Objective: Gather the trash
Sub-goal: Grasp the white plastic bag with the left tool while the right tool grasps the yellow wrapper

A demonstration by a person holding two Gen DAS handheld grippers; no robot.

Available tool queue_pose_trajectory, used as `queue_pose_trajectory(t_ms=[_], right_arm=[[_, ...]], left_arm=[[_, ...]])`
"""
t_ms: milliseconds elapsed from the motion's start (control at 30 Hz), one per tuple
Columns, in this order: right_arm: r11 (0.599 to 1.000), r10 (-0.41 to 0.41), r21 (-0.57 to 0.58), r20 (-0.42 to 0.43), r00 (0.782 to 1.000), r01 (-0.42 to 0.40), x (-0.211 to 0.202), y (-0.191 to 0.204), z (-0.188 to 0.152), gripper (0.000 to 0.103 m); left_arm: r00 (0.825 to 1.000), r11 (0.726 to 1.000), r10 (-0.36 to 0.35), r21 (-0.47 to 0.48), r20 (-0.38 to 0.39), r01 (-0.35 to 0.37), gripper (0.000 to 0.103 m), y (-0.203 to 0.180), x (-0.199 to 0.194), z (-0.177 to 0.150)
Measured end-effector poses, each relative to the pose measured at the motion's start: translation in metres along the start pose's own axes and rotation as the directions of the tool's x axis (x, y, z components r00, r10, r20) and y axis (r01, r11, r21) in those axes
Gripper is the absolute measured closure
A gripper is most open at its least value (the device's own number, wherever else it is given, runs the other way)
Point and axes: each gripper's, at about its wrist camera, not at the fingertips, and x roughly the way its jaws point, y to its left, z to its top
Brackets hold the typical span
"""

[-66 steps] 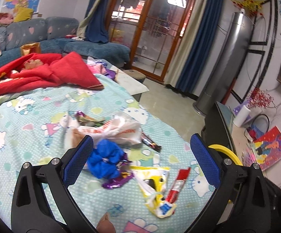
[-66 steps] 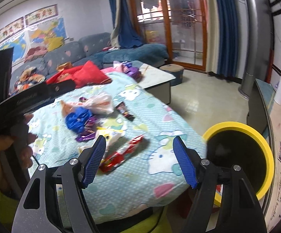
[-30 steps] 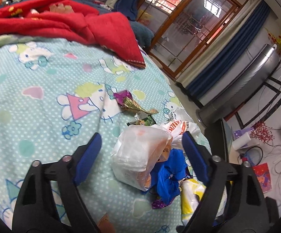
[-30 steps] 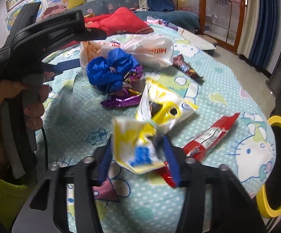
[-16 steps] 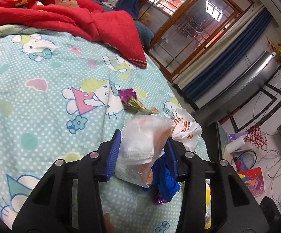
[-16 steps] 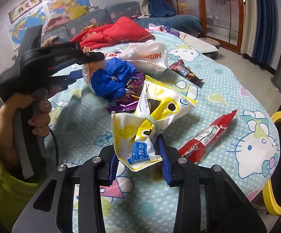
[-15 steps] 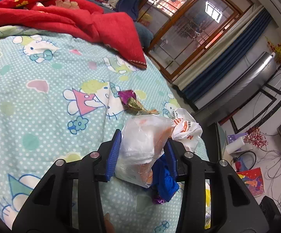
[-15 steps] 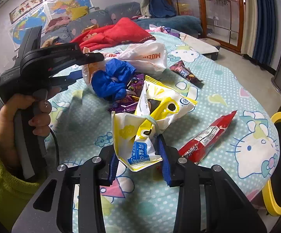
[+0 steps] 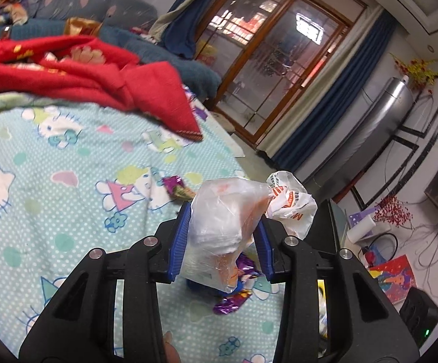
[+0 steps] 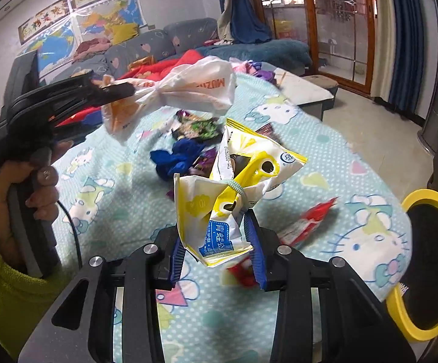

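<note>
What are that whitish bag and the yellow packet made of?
The whitish bag looks like thin, translucent plastic film: it crumples, and orange shows through. The yellow packet seems to be glossy printed plastic or foil laminate, stiff enough to hold sharp creases; which of the two is unclear.

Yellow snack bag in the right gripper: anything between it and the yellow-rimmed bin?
Nothing visible blocks it. The right gripper holds the yellow snack bag above the bed cover; the yellow-rimmed bin sits open past the bed's edge, to the right. A red wrapper lies flat below the path. The left gripper, with the white plastic bag, is off to the left.
</note>
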Motion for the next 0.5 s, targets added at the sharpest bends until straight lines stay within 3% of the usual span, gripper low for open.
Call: queue_pose_trajectory(t_ms=[500], right_arm=[[0.991, -0.098, 0.100, 0.100, 0.990, 0.088, -0.039, -0.058, 0.023, 0.068]], left_arm=[[0.998, 0.991, -0.063, 0.118, -0.011, 0.064, 0.072, -0.051, -0.006, -0.010]])
